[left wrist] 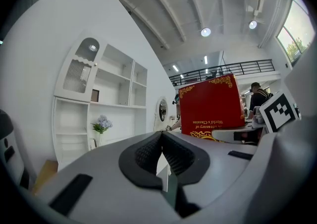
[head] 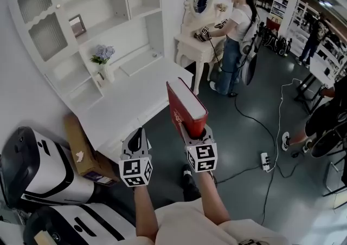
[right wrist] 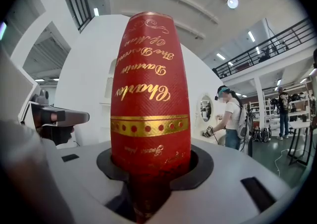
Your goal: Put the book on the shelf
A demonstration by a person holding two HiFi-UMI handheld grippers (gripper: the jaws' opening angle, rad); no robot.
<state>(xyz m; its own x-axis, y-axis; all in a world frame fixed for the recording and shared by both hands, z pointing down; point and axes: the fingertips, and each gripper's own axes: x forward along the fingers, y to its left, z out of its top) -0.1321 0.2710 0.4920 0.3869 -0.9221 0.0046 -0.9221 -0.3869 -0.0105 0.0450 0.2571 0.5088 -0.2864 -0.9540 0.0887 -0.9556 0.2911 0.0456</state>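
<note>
Carry | my right hand-held gripper clamped the red book upright, beside the tabletop; left hand-held gripper closed, empty | I judged: keep it vertical; approach the shelf squarely.

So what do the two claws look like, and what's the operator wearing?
Both the left claw and right claw are light grey plastic shells with black textured pads, each carrying a cube of black-and-white square markers. Forearms unsleeved; pale top.
</note>
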